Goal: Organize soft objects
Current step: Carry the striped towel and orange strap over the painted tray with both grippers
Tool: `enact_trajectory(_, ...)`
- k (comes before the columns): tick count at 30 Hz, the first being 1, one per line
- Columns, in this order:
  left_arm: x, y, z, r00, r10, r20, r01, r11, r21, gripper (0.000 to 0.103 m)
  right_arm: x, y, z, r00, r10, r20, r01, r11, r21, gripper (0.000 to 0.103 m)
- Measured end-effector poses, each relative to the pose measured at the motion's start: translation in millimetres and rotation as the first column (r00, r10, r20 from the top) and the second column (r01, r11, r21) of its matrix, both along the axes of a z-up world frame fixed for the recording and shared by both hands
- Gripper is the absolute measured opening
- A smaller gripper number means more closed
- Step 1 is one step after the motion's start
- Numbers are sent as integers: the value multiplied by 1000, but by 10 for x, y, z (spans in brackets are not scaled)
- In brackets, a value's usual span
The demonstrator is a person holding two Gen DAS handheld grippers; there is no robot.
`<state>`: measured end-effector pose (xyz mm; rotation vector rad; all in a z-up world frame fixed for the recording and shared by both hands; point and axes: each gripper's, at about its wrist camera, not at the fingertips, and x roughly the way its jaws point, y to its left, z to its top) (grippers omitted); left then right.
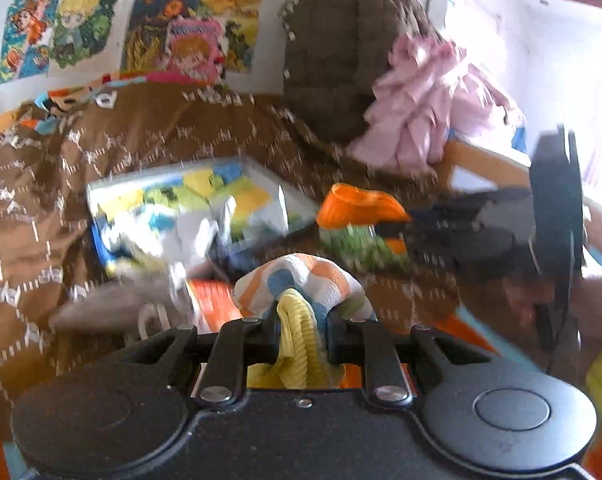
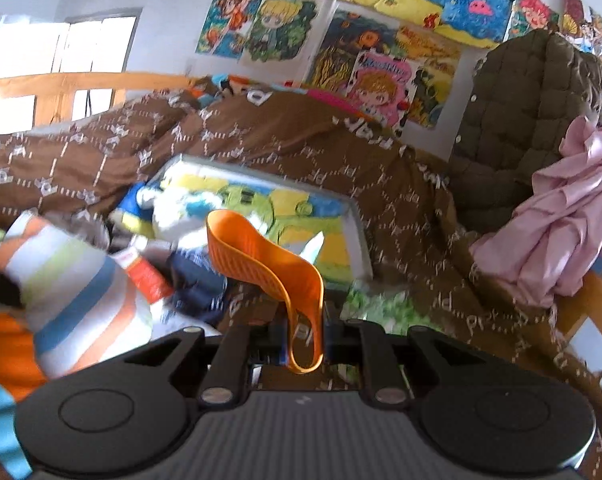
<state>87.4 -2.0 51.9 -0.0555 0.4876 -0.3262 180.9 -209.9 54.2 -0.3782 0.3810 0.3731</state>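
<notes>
My left gripper (image 1: pixel 303 330) was pinched on the striped cloth (image 1: pixel 301 280) over the bed's near edge; the loose bundle could have slid free. My right gripper (image 2: pixel 303 334) was clamped on the thin orange mesh piece (image 2: pixel 261 256) above the brown duvet (image 2: pixel 261 136); it could have twisted loose.

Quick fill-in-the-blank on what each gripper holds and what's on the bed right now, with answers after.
The left gripper is shut on a striped cloth with a ____ knit piece between its jaws.
The right gripper is shut on an ____ mesh item.
The bed is covered by a ____ quilt.
A ____ garment hangs over the bed rail.

Answers: yellow; orange; brown; pink
</notes>
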Motion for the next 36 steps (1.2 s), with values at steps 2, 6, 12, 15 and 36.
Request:
enact_trajectory(2, 118, 38, 97, 999, 27, 31, -27, 1000, -12, 21, 76, 32, 82, 1000, 2, 18, -3, 1000, 21, 17)
enact_trajectory(6, 436, 107, 267, 993, 95, 76, -93, 995, -26, 21, 262, 140, 253, 999, 7, 37, -10, 997, 73, 17)
enact_trajectory(12, 1053, 247, 451, 973, 197, 120, -197, 980, -16, 21, 642, 376, 399, 999, 15, 34, -20, 987, 158, 18)
enact_trajectory(15, 1339, 370, 455, 953, 277, 125, -273, 961, -43, 21, 852, 467, 398, 999, 37, 10, -38, 980, 196, 18)
enact_trajectory(36, 2314, 942, -374, 912, 407, -50, -409, 910, -70, 21, 1825, 1012, -293, 974, 67, -217, 2, 954, 301, 18)
